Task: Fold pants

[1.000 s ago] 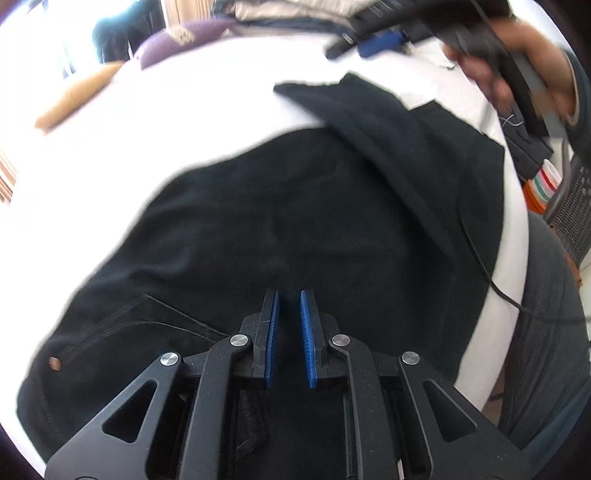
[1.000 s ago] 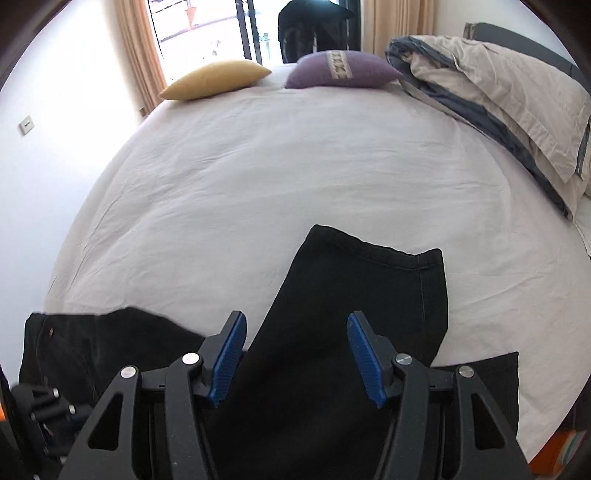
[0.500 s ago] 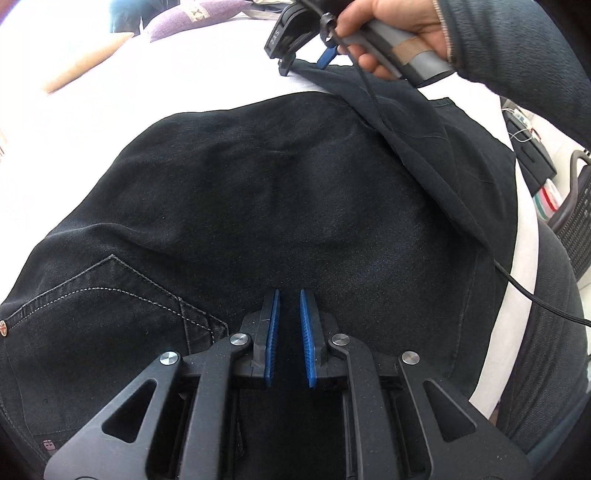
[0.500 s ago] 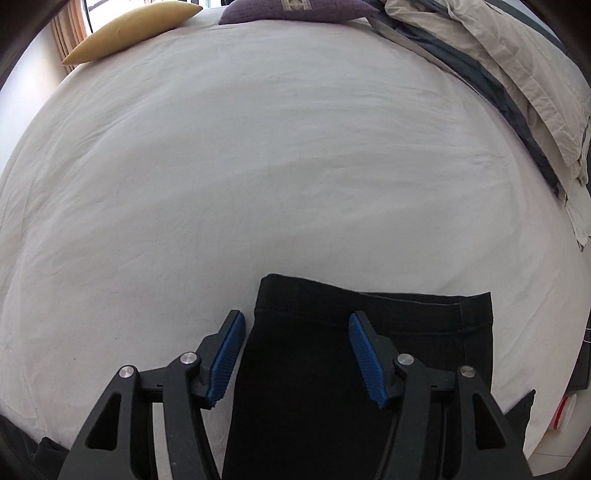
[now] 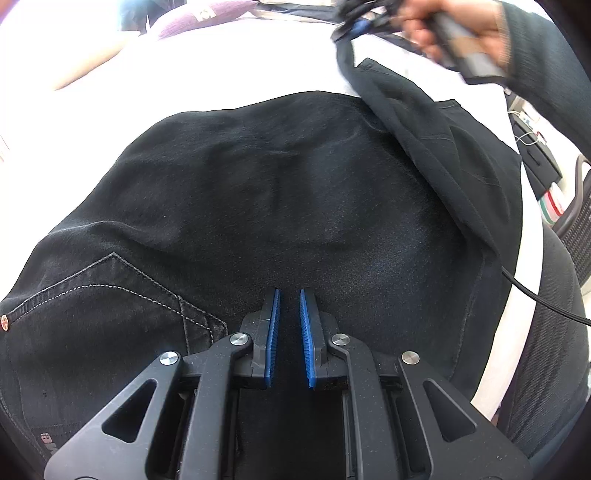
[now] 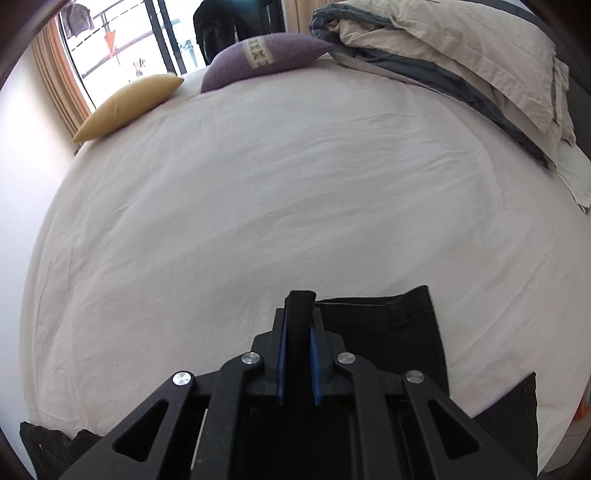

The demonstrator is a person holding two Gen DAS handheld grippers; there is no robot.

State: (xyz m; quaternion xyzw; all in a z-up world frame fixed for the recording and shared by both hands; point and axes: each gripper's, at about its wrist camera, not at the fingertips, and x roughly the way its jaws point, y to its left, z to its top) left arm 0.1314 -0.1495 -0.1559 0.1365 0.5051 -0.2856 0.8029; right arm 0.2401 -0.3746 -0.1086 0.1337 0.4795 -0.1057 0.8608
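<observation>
Black denim pants (image 5: 280, 206) lie on a white bed sheet (image 5: 229, 70), a stitched back pocket (image 5: 110, 295) at the left. My left gripper (image 5: 290, 295) hovers low over the seat area, its blue pads a narrow gap apart with nothing between them. My right gripper (image 6: 298, 317) is shut on the hem of a pant leg (image 6: 300, 310), a folded strip of black cloth standing between its pads. In the left wrist view the right gripper (image 5: 354, 26) lifts that leg (image 5: 417, 122) at the far right. More of the leg (image 6: 402, 332) lies on the sheet.
A yellow pillow (image 6: 129, 103) and a purple pillow (image 6: 266, 55) lie at the far side of the bed. A folded beige and grey duvet (image 6: 461, 55) is piled at the far right. A cable (image 5: 535, 295) and the person's leg (image 5: 554, 332) are at the bed's right edge.
My right gripper has closed on the pant leg hem and lifted it off the sheet. My left gripper has stayed over the seat with its narrow gap unchanged.
</observation>
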